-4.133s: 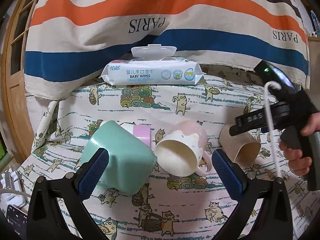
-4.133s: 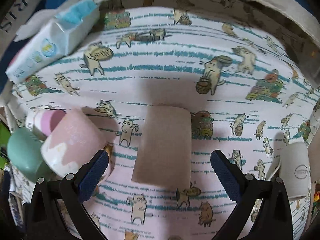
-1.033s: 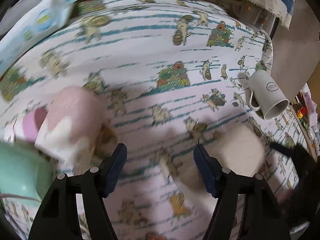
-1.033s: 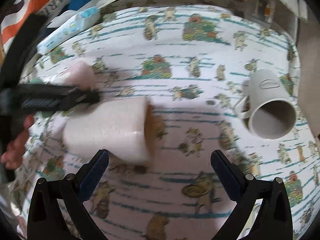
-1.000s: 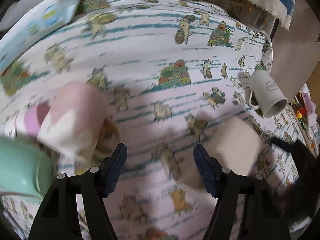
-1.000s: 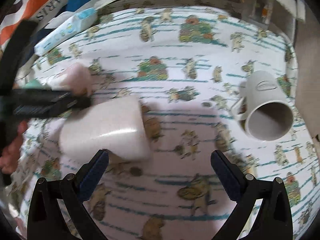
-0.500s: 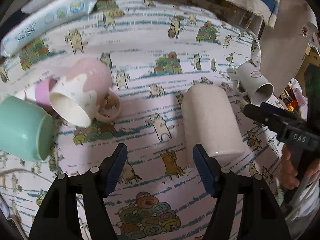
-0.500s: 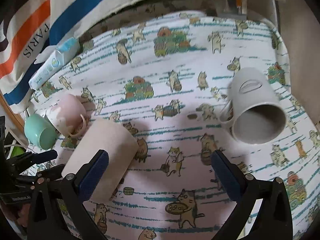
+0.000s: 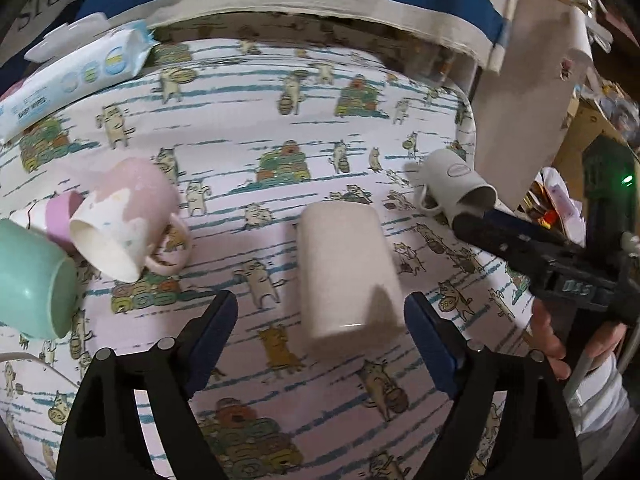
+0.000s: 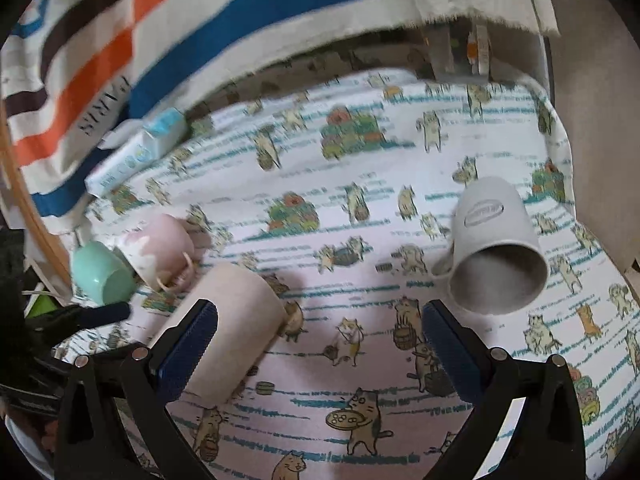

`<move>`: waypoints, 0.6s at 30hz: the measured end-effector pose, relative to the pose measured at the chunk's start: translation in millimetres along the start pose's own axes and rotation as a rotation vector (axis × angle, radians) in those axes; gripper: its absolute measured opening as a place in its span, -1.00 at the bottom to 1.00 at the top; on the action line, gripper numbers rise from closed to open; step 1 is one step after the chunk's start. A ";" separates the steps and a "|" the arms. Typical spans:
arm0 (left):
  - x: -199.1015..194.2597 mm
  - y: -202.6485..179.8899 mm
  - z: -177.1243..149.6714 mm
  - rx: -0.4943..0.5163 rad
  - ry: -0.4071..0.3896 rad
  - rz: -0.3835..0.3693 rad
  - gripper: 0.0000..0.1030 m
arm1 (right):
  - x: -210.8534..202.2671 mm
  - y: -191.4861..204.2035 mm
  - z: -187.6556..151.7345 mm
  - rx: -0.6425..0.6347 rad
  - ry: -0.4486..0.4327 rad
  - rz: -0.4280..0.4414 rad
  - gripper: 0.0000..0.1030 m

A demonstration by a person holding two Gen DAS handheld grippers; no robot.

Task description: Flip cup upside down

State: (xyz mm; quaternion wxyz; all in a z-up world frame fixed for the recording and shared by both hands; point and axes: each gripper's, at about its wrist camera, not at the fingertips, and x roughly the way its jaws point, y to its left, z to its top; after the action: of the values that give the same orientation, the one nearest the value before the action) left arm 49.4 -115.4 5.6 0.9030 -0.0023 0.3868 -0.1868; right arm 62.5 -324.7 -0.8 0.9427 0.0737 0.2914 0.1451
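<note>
A beige handleless cup (image 9: 346,268) lies on its side on the cat-print cloth, just beyond my open, empty left gripper (image 9: 320,340). In the right wrist view the same cup (image 10: 228,328) lies beside the left finger of my open, empty right gripper (image 10: 320,344). A grey mug (image 10: 496,248) lies on its side ahead and to the right of the right gripper; it also shows in the left wrist view (image 9: 454,186). A pink-and-cream mug (image 9: 124,220) and a mint cup (image 9: 34,278) lie on their sides at the left.
A pack of baby wipes (image 9: 76,76) lies at the back left by a striped cloth (image 10: 160,40). A small pink-banded cup (image 9: 56,216) lies behind the mint cup. The table's right edge (image 9: 470,132) meets a brown board. The right gripper's body (image 9: 560,268) crosses the right side.
Both grippers have pulled back and risen. The beige cup has stayed lying on its side, and the right view has swung toward the grey mug.
</note>
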 end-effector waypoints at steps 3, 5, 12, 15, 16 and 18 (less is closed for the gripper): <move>11.6 -11.1 -1.5 -0.007 0.016 0.003 0.67 | -11.7 -2.1 1.7 -0.008 -0.055 0.007 0.99; 21.9 -18.1 -3.4 -0.014 0.039 -0.004 0.68 | -15.9 -4.1 3.2 -0.008 -0.069 -0.005 0.99; 47.5 -32.4 -12.7 0.009 0.076 0.047 0.68 | -24.4 -13.0 -2.0 -0.043 -0.088 -0.056 0.99; 54.6 -35.2 -14.9 0.015 0.079 0.077 0.68 | -23.2 -18.6 -4.9 -0.033 -0.083 -0.058 0.99; 57.5 -34.4 -15.2 0.004 0.087 0.076 0.67 | -22.5 -20.1 -5.9 -0.027 -0.078 -0.055 0.99; 60.1 -33.3 -16.5 -0.019 0.091 0.074 0.63 | -21.0 -21.8 -7.4 -0.025 -0.069 -0.056 0.99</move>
State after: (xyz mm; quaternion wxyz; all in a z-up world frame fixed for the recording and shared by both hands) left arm 64.6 -164.4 -42.9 0.8907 0.0117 0.4291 -0.1496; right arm 46.8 -351.5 -0.7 0.9567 0.0587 0.2587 0.1197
